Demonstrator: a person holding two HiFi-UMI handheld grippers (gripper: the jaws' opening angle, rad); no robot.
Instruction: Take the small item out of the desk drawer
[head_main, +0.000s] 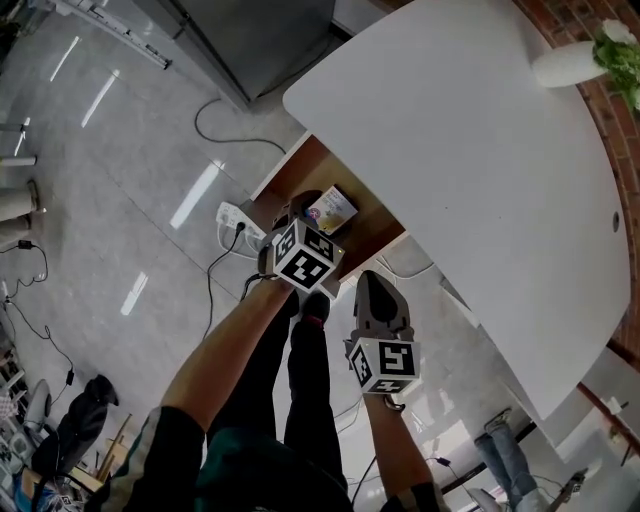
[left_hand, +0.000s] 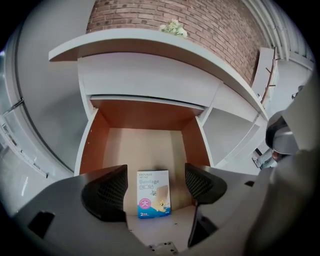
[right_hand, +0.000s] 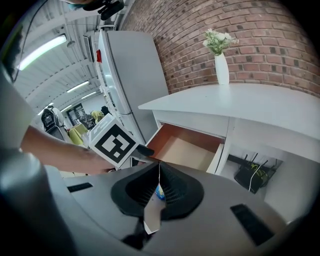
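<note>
Brown-walled wooden drawer (left_hand: 92, 145) of the white desk (head_main: 470, 150) stands pulled out. The small white-and-blue bandage box (left_hand: 153, 194) sits inside it near the front edge — framed by the wide-spread jaws of the left gripper (left_hand: 155, 182), neither pad touching it. The right gripper (right_hand: 159, 187) is clamped on a thin pale card-like strip (right_hand: 152, 215). Closing off-centre would likely nudge the light box over or skid it along the drawer floor — a push, not a pinch.
</note>
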